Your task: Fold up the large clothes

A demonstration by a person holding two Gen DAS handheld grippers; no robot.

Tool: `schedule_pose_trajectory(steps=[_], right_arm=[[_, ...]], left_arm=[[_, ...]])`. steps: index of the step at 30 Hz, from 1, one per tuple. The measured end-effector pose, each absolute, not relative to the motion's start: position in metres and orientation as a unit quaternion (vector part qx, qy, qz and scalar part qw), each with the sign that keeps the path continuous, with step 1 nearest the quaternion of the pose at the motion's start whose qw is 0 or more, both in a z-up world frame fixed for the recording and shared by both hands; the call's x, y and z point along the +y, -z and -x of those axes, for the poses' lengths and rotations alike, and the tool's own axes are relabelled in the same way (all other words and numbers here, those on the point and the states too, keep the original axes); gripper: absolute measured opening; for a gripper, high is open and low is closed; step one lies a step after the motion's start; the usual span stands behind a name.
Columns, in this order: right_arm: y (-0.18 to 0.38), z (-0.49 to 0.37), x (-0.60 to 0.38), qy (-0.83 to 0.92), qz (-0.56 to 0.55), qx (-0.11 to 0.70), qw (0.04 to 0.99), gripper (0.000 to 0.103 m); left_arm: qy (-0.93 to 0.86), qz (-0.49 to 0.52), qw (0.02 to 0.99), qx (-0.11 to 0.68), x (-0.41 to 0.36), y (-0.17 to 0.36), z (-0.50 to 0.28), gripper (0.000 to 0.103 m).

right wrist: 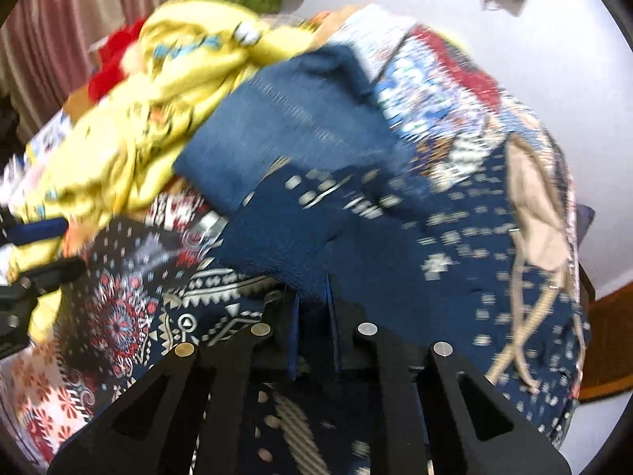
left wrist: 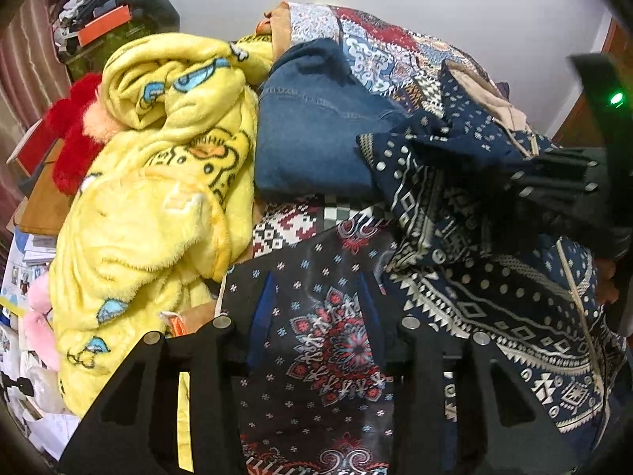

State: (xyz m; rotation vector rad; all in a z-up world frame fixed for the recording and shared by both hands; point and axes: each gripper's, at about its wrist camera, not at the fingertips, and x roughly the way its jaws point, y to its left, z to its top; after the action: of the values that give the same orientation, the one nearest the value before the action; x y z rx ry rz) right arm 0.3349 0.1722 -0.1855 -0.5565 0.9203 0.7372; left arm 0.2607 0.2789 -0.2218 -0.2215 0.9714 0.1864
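A navy garment with white geometric print [left wrist: 494,289] lies crumpled over a patterned bedspread [left wrist: 328,336]; it shows blurred in the right wrist view [right wrist: 435,237]. My right gripper [right wrist: 314,297] is shut on a fold of this navy garment and lifts it; it appears in the left wrist view [left wrist: 395,146] at the right, cloth bunched in its jaws. My left gripper [left wrist: 316,297] is open, its blue-padded fingers [left wrist: 263,308] low over the bedspread, holding nothing. It shows at the left edge of the right wrist view [right wrist: 35,249].
A yellow fleece blanket [left wrist: 158,182] is heaped at left, folded blue jeans [left wrist: 316,130] behind the navy garment. A red plush [left wrist: 75,138], pink toys and papers crowd the left edge. A white wall [left wrist: 435,0] stands behind; a wooden door [right wrist: 609,336] at right.
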Motion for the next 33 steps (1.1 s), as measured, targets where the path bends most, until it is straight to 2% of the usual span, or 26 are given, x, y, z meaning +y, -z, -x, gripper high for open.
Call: schedule_pose_trajectory(steps=[9,13,17,24,33], right_arm=[[0.099,-0.356,0.085,-0.325,0.150,0.384,0.851,0.010],[0.075,-0.363,0.044,-0.307,0.108,0.366,0.872,0.010],[0.065,-0.372,0.003,-0.286,0.076,0.361,0.885,0.010],[0.078,-0.381,-0.060,-0.249,0.038,0.377,0.891,0.010],[0.160,-0.396,-0.110,-0.206,0.004,0.467,0.860,0.010]], left_arm=[[-0.075,0.093,0.887,0.446,0.250,0.192,-0.277,0.043],[-0.053,0.095,0.889,0.444,0.229,0.185,-0.295,0.049],[-0.040,0.113,0.882,0.455,0.212,0.189,-0.316,0.049],[-0.039,0.120,0.866,0.484,0.186,0.214,-0.348,0.049],[-0.029,0.090,0.842,0.532,0.165,0.256,-0.359,0.049]])
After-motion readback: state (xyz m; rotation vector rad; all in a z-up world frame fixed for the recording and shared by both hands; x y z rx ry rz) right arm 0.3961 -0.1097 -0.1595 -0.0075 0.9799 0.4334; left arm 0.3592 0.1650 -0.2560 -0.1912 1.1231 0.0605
